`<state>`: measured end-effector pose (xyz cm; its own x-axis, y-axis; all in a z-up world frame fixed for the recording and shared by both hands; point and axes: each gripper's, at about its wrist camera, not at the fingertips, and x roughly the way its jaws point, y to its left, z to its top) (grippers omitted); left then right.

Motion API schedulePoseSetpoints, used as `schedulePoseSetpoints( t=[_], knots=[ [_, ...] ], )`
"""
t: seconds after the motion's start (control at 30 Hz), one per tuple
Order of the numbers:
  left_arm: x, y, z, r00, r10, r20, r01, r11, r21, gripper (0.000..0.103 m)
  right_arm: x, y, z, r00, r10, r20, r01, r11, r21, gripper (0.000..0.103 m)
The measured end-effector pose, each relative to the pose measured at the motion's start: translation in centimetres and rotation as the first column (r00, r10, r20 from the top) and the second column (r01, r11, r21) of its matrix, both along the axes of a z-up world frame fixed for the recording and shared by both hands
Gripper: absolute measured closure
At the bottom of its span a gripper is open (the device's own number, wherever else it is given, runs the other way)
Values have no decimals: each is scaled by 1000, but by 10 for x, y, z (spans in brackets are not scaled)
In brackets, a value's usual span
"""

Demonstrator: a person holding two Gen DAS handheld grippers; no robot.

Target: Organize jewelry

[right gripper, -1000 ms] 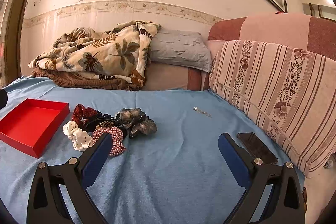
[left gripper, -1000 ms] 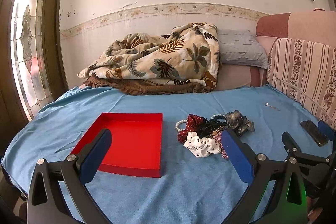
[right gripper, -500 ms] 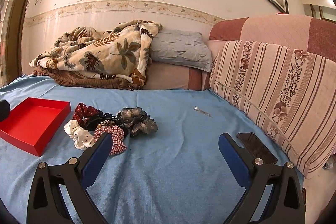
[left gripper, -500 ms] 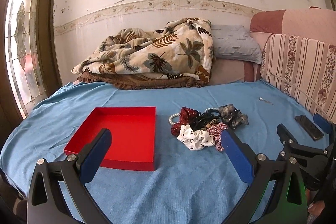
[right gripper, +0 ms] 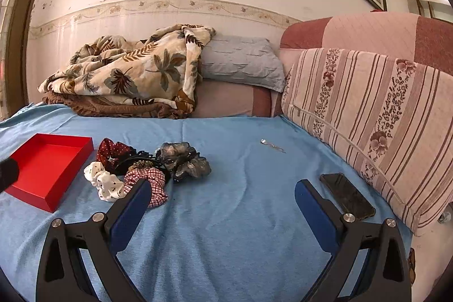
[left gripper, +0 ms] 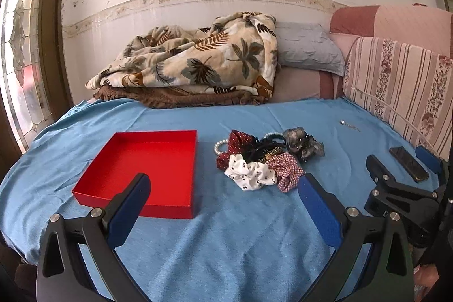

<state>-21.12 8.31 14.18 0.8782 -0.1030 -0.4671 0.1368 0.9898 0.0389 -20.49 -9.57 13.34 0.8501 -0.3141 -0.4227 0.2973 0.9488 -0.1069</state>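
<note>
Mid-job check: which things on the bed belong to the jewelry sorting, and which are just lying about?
For the job:
red tray, empty
pile of scrunchies
pearl bracelet at the pile's edge
small silver piece, lying apart

Lying about:
phone
leaf-print blanket
grey pillow
striped cushion

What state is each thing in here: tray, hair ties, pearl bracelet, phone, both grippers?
red tray: empty, flat on the blue sheet.
scrunchie pile: heaped beside the tray, untouched.
pearl bracelet: partly under the pile.
small silver piece: lying alone, apart from the pile.
phone: screen dark, lying flat.
left gripper: open, holding nothing.
right gripper: open, holding nothing.
</note>
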Motion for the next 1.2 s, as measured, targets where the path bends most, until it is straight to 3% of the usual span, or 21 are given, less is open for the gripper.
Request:
schedulePoseSetpoints(
  t=[0.47,0.9,1.07,1.2],
  knots=[
    [7,-20,-17,997,-51,-55,52,999,7,0,4,-14,-2,999,-19,-28,20,1000,21,1],
    [25,-9,-25,996,2,-93,-2,1000,7,0,10,-17,-7,998,-7,-55,9,999,41,1],
    [34,-5,-29,990,-9,-138,9,1000,0,0,18,-17,-7,995,47,-92,-41,997,72,1],
    [39,-5,-32,986,-15,-165,15,1000,-1,0,24,-14,1,992,89,-84,-86,995,41,1]
  ],
)
